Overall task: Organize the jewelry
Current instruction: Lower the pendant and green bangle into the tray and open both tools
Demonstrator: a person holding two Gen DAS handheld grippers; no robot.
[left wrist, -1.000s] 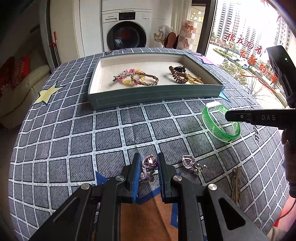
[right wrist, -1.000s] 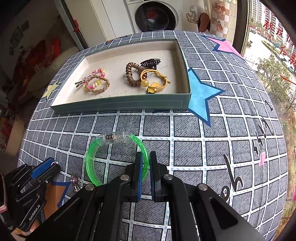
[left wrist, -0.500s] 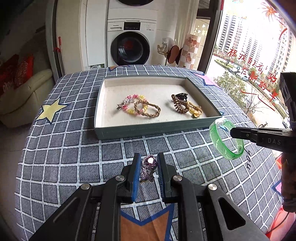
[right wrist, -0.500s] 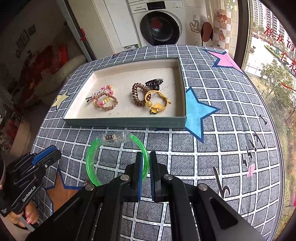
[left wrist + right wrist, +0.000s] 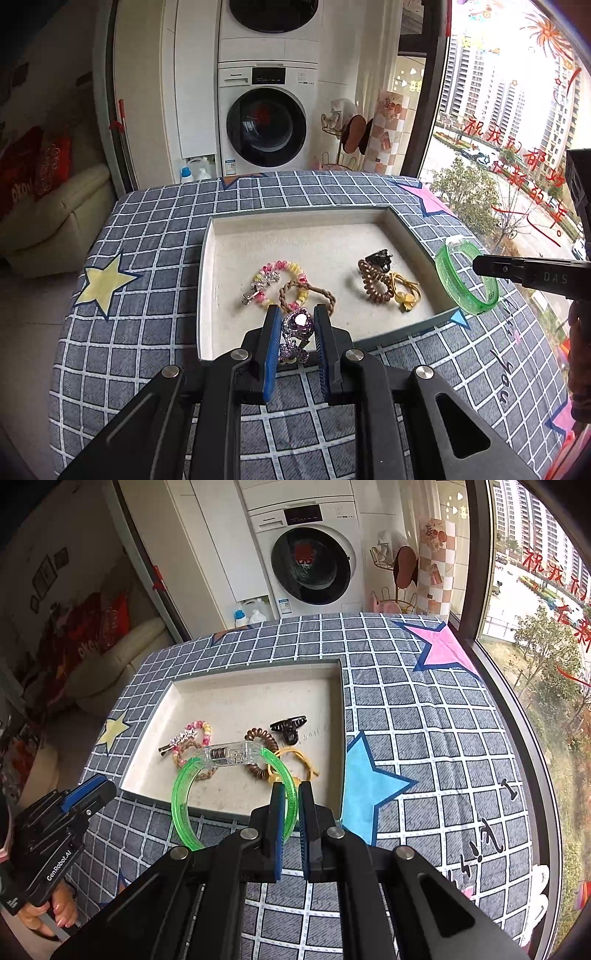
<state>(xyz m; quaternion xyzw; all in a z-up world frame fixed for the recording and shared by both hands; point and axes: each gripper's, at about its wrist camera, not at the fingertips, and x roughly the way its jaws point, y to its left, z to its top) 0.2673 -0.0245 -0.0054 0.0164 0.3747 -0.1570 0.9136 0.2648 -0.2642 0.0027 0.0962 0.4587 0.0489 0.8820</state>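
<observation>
My left gripper point(image 5: 297, 325) is shut on a purple gem brooch point(image 5: 296, 334) and holds it in the air over the near wall of the grey-green tray point(image 5: 207, 280). My right gripper point(image 5: 292, 797) is shut on the rim of a green plastic bangle point(image 5: 184, 797) with a clear clasp. The bangle point(image 5: 463, 275) hangs over the tray's point(image 5: 236, 818) near right corner. Inside the tray lie a pink and yellow bead bracelet point(image 5: 282, 271), a braided brown band point(image 5: 321, 293), a brown coil hair tie point(image 5: 373, 280), a black claw clip point(image 5: 289, 728) and a yellow tie point(image 5: 404, 293).
The tray sits on a table under a grey checked cloth point(image 5: 147, 325) with star patches. Beyond the far edge stand a washing machine point(image 5: 267, 122) and a sofa point(image 5: 48, 218). A window point(image 5: 539, 602) runs along the right. A hand point(image 5: 55, 912) grips the left tool.
Both grippers rose off the cloth and moved toward the tray, carrying the brooch and the bangle. The silver heart piece and brown pin left on the cloth dropped out of view.
</observation>
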